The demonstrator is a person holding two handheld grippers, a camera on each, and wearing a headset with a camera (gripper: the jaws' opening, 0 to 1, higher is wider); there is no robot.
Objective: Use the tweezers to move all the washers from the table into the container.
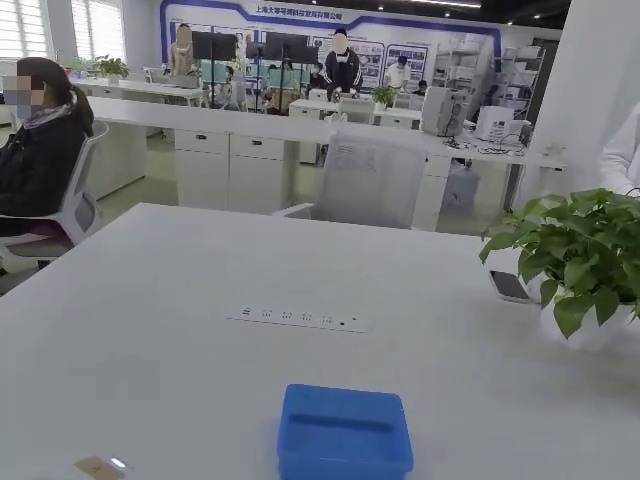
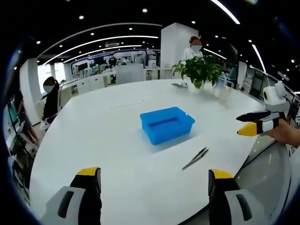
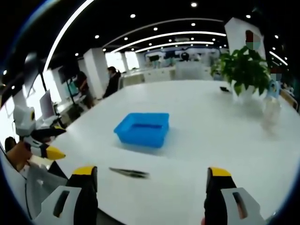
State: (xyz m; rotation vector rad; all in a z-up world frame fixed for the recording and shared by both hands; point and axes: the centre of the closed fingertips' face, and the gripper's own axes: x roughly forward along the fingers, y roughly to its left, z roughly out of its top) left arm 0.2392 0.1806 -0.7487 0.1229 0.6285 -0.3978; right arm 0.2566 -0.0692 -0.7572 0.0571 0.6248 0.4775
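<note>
Head view, far L: a seated person [image 1: 40, 150] beyond the white table [image 1: 150, 330]. Mid-table there's a socket strip [image 1: 300, 319] set flush. The blue container [image 1: 345, 393] sits nearer, by the near edge, open side up. At R, a phone [image 1: 510, 286] lies flat just L of a potted plant [image 1: 580, 250].

L gripper view: L gripper [image 2: 153, 173] jaws are wide apart w/ nothing btwn them. The container [image 2: 171, 132] is ahead. The tweezers [image 2: 196, 158] lie flat on the table, near-R of it, not touching. Far R is the R gripper [image 2: 243, 124] in a hand [image 2: 286, 133], its 2 jaws parted, holding nothing.

R gripper view: L gripper [image 3: 58, 143] at far L. R gripper [image 3: 151, 170] is spread wide, nothing held. The tweezers [image 3: 130, 173] lie btwn it & the container [image 3: 138, 139].
</note>
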